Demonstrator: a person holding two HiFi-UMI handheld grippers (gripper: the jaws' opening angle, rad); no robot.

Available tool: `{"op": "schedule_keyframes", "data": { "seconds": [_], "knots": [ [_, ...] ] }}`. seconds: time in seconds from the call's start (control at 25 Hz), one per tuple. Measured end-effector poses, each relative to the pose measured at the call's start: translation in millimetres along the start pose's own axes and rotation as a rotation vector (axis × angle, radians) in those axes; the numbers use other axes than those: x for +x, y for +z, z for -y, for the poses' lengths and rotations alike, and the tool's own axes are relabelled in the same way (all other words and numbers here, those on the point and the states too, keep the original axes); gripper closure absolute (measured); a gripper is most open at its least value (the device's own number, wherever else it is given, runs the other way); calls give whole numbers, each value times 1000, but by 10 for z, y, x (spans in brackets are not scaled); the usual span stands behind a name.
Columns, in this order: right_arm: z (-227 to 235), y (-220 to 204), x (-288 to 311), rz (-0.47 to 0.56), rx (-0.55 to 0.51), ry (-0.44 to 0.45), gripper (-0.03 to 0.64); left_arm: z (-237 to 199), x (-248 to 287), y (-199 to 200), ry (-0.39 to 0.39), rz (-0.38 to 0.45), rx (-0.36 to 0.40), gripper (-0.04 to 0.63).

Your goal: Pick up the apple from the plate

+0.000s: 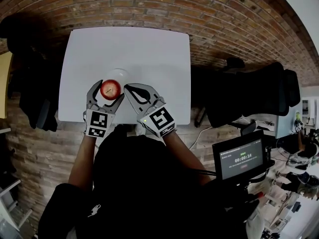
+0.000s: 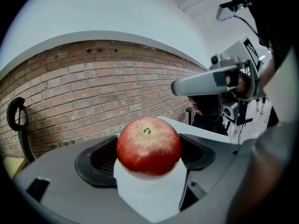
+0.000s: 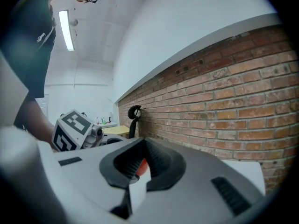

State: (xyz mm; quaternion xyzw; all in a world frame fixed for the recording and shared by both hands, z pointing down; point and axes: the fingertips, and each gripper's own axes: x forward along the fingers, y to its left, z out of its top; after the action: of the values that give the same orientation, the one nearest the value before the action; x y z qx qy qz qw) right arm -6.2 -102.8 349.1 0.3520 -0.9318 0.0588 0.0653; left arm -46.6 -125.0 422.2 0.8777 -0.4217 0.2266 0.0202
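Observation:
A red apple sits between the two jaws of my left gripper, at the near left edge of the white plate. In the left gripper view the apple fills the gap, and both pads press its sides, with white surface showing below it. My right gripper lies just to the right of the apple, jaws drawn together and holding nothing. In the right gripper view a sliver of the apple shows through the narrow slit of my right gripper.
The plate stands near the front of a white table on a brick floor. A black office chair is to the right, a dark chair to the left. A small timer screen sits at lower right.

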Motion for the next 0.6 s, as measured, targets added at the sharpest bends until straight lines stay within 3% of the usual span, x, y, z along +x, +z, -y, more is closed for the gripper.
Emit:
{"op": "schedule_keyframes", "data": {
  "seconds": [0.6],
  "knots": [
    [-84,18,4,-2,-30,22,615,5,-220,31,25,15,-9,190]
  ]
}}
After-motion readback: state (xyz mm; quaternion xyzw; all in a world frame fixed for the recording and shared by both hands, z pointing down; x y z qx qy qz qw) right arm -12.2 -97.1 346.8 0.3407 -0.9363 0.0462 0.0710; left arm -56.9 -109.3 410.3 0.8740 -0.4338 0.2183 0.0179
